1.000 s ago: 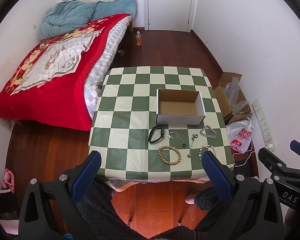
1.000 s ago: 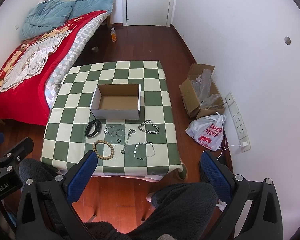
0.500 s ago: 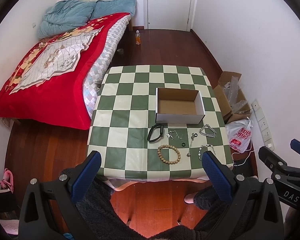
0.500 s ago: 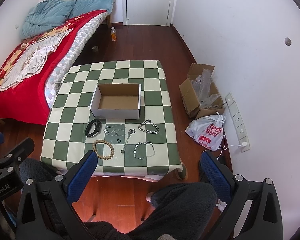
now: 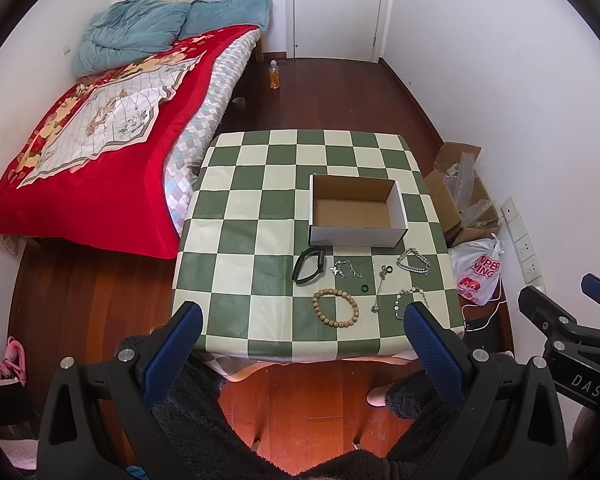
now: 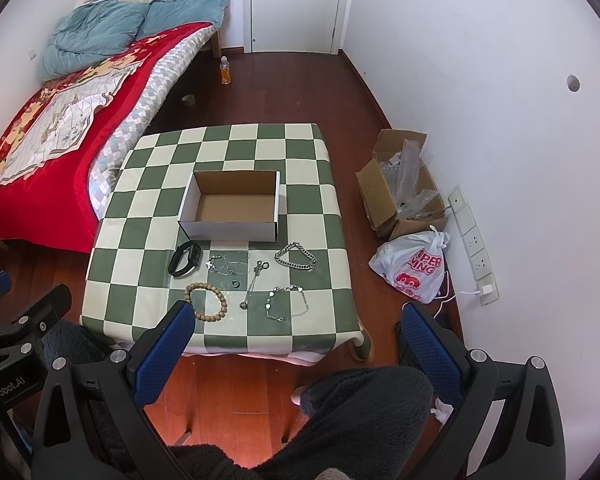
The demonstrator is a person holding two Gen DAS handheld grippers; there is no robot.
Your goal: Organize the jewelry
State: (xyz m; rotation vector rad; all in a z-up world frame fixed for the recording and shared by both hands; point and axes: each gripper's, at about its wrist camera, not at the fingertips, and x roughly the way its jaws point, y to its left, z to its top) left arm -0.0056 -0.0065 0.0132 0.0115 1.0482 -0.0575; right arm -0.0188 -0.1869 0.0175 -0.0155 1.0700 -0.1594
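Beaded bracelet [image 5: 335, 307] between spread left tongs [image 5: 302, 322]

Bed [image 5: 100, 128] w/ red quilt along the left wall, blue duvet [image 5: 140, 28] bunched at its head. White door [image 5: 336, 4] shut at the far end. Orange drink bottle [image 5: 275, 75] upright on the wood floor near the bed's corner. By the right wall: open cardboard carton [image 6: 400, 184] w/ bubble wrap, white plastic bag [image 6: 416, 266] just beside it, wall sockets [image 6: 474, 240] behind.

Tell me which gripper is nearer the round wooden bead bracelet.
Left, marginally. The left gripper hovers just behind the wooden bead bracelet; the right gripper sits back and off to its right.
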